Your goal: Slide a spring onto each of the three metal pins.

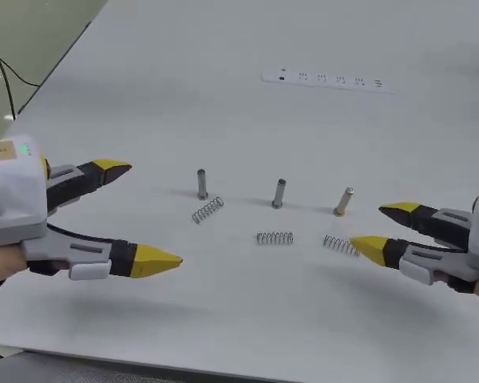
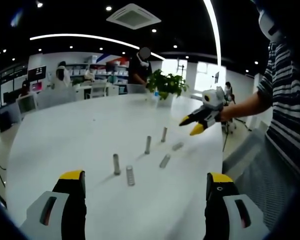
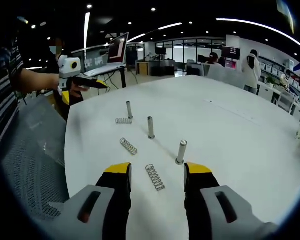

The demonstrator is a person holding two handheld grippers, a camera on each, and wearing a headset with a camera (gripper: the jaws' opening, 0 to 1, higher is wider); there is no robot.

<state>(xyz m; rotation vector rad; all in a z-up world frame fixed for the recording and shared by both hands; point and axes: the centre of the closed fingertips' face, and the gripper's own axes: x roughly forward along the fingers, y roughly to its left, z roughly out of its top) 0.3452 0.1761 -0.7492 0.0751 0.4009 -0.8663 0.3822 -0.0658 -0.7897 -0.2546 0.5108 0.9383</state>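
Observation:
Three metal pins stand upright in a row on the white table: left pin (image 1: 202,183), middle pin (image 1: 279,193), right pin (image 1: 344,201). A spring lies flat beside each: left spring (image 1: 207,210), middle spring (image 1: 274,238), right spring (image 1: 340,245). My left gripper (image 1: 142,213) hovers open at the left, well short of the left pin, with nothing between its jaws. My right gripper (image 1: 383,230) is open at the right, its lower yellow tip close to the right spring. In the right gripper view the right spring (image 3: 154,177) lies between the jaws, next to the right pin (image 3: 181,151).
A white power strip (image 1: 327,80) lies far back on the table. The table's left edge (image 1: 56,68) runs diagonally, with a black cable (image 1: 4,76) beyond it. People and desks fill the room behind, as seen in the gripper views.

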